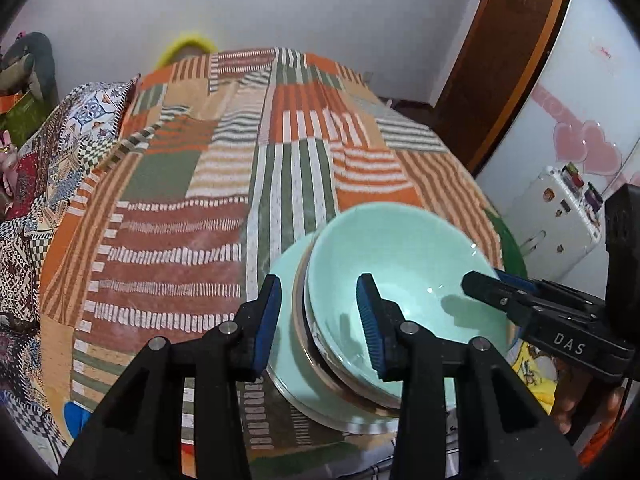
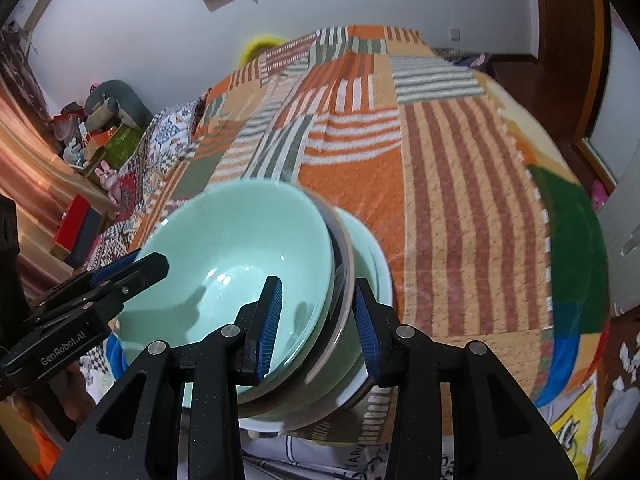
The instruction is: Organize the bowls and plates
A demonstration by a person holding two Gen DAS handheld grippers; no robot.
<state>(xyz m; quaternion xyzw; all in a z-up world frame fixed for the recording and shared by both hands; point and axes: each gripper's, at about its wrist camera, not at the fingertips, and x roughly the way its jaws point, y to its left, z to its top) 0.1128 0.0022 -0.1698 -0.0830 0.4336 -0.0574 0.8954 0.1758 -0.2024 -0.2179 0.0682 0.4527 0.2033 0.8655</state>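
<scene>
A stack of mint-green dishes is held between both grippers above the striped blanket. A deep mint bowl point(image 1: 400, 264) point(image 2: 236, 248) sits on top, over a darker-rimmed bowl point(image 2: 344, 272) and a mint plate point(image 1: 288, 360) point(image 2: 372, 252) beneath. My left gripper point(image 1: 318, 326) straddles the left rim of the stack, one finger inside the top bowl, one outside. My right gripper point(image 2: 316, 326) straddles the right rim the same way. Each gripper shows in the other's view, the right one point(image 1: 520, 300) and the left one point(image 2: 100, 288), clamped on the rim.
A bed with an orange, green and white patchwork blanket point(image 1: 240, 168) point(image 2: 440, 160) fills the scene. A patterned pillow point(image 1: 60, 140) lies left. A white fridge point(image 1: 568, 208) and wooden door point(image 1: 512, 40) stand right. Cluttered shelf point(image 2: 100, 132) at left.
</scene>
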